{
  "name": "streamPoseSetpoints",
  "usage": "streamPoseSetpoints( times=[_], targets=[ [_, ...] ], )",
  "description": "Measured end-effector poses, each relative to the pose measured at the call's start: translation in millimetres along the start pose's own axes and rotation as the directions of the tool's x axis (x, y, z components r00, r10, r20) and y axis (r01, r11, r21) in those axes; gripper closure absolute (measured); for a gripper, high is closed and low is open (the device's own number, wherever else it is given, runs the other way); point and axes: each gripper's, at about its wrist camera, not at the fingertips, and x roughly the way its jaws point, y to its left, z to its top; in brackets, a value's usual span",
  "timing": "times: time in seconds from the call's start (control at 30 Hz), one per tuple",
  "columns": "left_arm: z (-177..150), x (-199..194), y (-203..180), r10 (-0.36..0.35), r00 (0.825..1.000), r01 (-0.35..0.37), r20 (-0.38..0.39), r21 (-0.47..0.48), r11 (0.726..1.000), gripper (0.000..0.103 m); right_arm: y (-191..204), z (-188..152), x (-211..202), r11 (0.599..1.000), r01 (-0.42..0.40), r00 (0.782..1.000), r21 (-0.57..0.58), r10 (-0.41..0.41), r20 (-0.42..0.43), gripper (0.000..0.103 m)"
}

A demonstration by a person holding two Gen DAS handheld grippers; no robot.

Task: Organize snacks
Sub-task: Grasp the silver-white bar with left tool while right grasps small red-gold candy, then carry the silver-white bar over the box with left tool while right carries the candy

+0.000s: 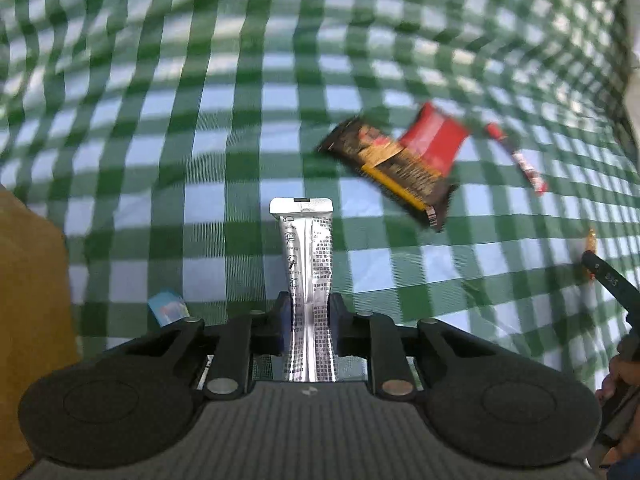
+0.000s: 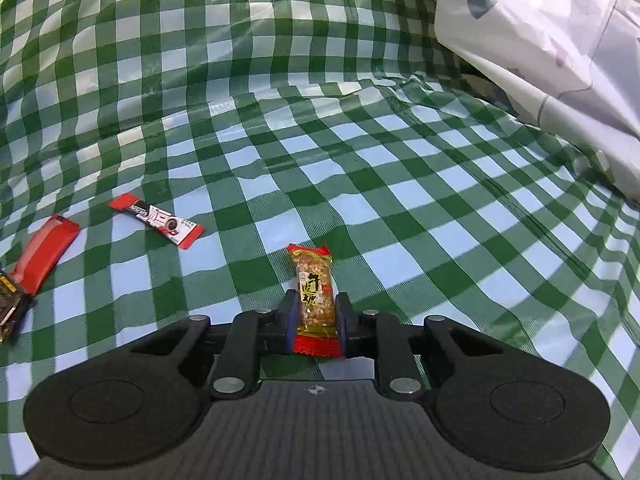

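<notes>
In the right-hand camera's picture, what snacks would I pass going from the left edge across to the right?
Black-and-gold wrapper at the edge → flat red packet → slim red-and-white coffee stick → peanut candy in a clear, red-ended wrapper, pinched in the right gripper → white printed plastic sheet.

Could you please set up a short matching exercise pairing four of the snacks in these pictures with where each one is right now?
Things:
1. silver stick sachet
2. peanut candy
3. Nescafe coffee stick
4. red packet

Places:
A. lying free on the checked cloth, apart from other snacks
B. clamped in the right tool
C. on the cloth, touching the dark snack bar
D. clamped in the left tool

Pairs: 1-D, 2-B, 3-A, 4-C
</notes>
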Motion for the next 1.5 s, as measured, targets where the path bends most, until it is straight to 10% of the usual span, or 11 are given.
streamPoseSetpoints(
  times=[0.4, 1.0, 1.5],
  targets=[
    [-67.7, -161.4, 20.8, -0.133, 0.983, 0.125, 0.128, 0.069, 0.99, 0.082, 37.3, -28.9, -189.2, 0.97, -0.241, 0.962, -0.033, 0.243, 0.124, 0.084],
    [-233.6, -321.8, 161.2, -0.015, 0.977, 0.03, 0.214, -0.064, 0.998, 0.082, 161.6, -147.6, -465.4, 0.744, -0.62, 0.769, -0.247, 0.639, -0.004, 0.084],
    [-339.3, -393.8, 219.7, 0.038, 0.934, 0.014, 0.354, -0.142, 0.99, 0.082, 188.0, -196.9, -573.2, 0.633, -0.629, 0.711, -0.451, 0.703, -0.005, 0.084]
  ],
)
